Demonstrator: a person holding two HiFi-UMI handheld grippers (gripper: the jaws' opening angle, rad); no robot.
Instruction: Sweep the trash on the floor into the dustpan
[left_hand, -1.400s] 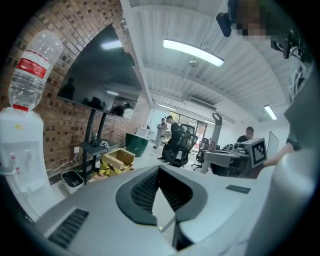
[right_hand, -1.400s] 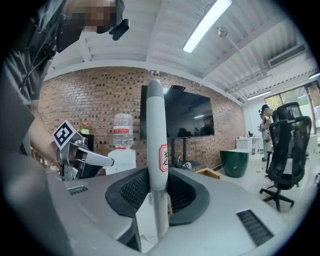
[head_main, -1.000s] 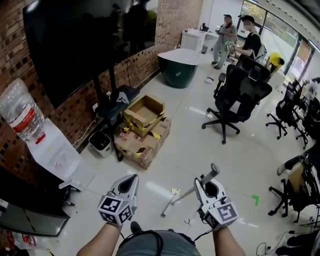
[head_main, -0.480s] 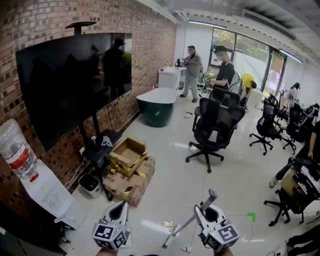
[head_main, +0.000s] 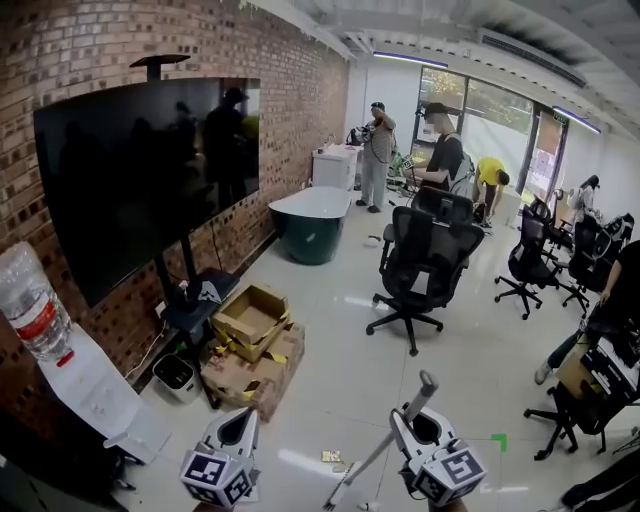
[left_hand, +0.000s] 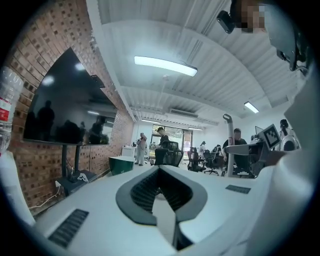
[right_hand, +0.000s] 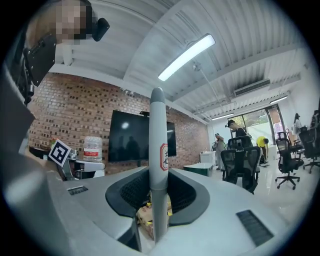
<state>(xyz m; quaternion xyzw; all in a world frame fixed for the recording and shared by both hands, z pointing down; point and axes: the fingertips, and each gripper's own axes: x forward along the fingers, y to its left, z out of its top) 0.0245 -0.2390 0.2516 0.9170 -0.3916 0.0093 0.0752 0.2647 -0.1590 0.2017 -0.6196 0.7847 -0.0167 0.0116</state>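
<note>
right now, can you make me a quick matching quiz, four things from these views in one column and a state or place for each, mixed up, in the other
Things:
1 left tool
2 right tool
3 cardboard boxes
4 nearest office chair

States or places:
a shut on the broom handle
b black, out on the open floor
c shut, nothing in it
d brown, piled below the wall screen

Pairs: 1-c, 2-a, 3-d, 4-b
</note>
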